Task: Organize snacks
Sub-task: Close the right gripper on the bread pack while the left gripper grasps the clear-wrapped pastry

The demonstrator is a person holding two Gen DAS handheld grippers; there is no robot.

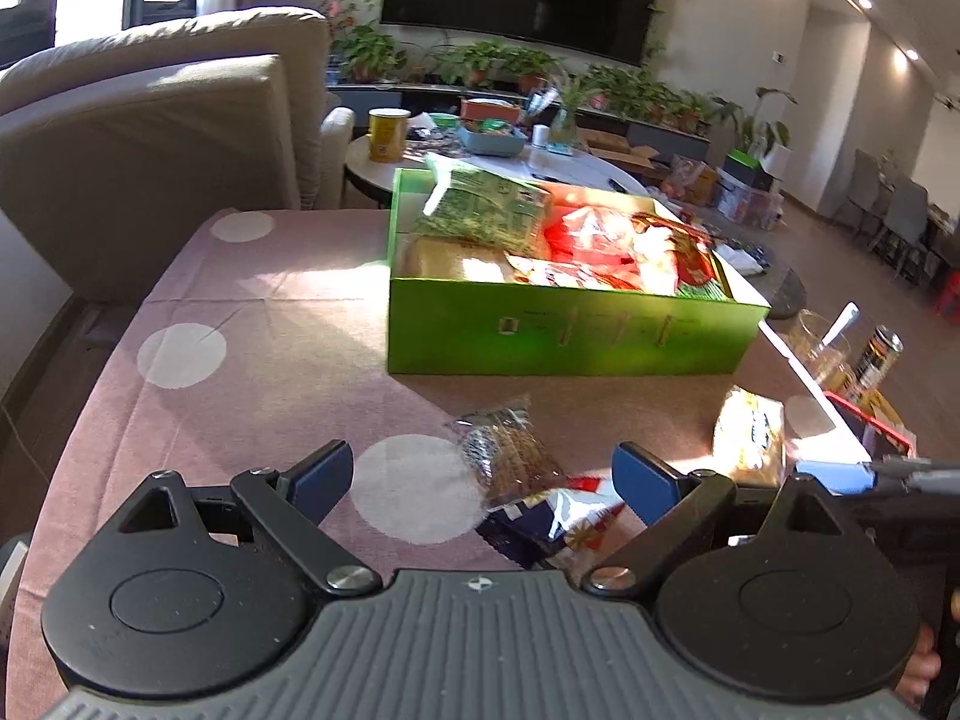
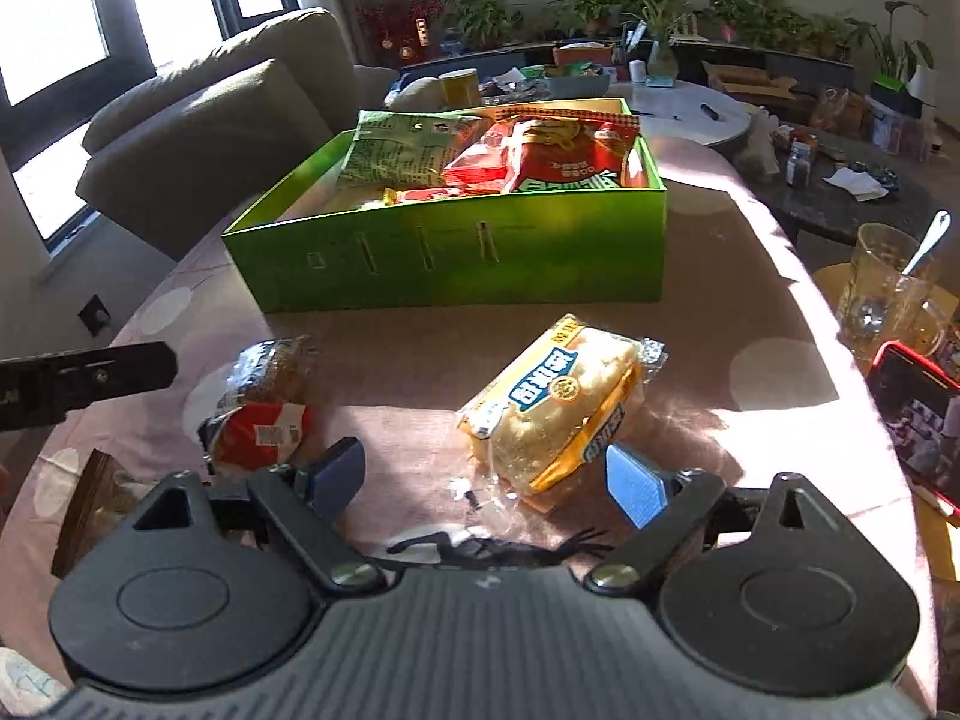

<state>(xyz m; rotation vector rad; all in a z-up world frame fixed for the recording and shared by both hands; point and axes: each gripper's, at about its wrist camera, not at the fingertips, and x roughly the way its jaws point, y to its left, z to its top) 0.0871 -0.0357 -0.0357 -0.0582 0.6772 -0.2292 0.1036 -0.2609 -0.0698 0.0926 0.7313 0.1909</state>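
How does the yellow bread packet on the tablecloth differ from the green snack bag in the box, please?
The yellow bread packet lies flat on the tablecloth, outside the green box; the green snack bag leans tilted inside it. The packet is see-through, the bag opaque and printed. Neither is gripped.

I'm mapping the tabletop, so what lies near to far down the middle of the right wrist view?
Right tongs → yellow bread packet → green box → snack bags in the box → round table → plants along the wall.
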